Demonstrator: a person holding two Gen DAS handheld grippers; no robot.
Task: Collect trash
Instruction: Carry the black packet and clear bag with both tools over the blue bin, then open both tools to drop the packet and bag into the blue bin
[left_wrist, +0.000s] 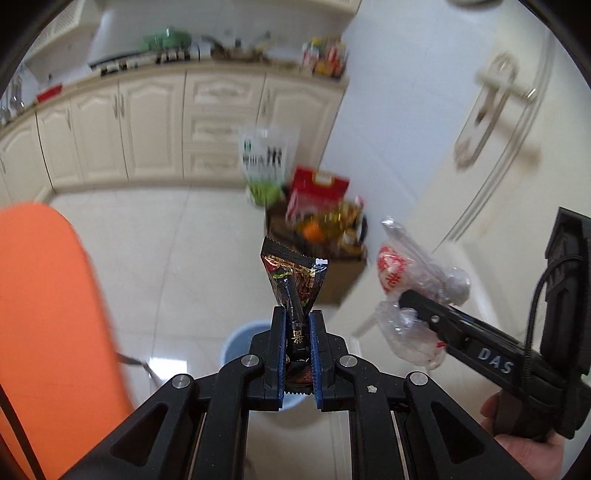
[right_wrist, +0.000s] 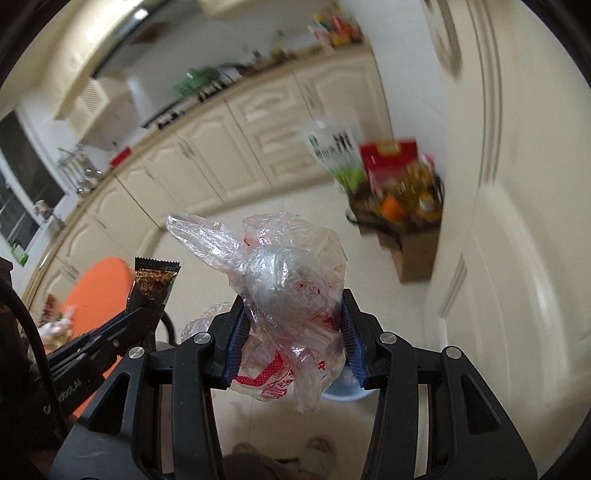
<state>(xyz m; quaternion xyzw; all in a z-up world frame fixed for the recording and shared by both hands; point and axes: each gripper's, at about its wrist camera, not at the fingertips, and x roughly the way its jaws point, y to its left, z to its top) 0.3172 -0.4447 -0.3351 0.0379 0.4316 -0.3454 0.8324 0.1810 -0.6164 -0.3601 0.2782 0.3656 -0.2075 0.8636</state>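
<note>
Crinkled plastic bag (right_wrist: 291, 295) sits clamped in your right gripper (right_wrist: 293, 343) at frame centre; your left gripper (left_wrist: 298, 347) pinches a wrapper (left_wrist: 293, 280), both poised over the low-centre blue bin (left_wrist: 236, 345) for dropping.

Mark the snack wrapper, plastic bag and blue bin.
snack wrapper (left_wrist: 291, 273), left wrist view, on its printed upper half.
plastic bag (right_wrist: 284, 284), right wrist view, on its crumpled middle.
blue bin (left_wrist: 236, 341), left wrist view, on its rim.

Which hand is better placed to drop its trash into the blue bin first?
Left, probably. The left gripper, shut on the dark wrapper, has the blue bin right beneath its fingers. The right gripper, clamping the crumpled plastic bag, shows it only partly.
</note>
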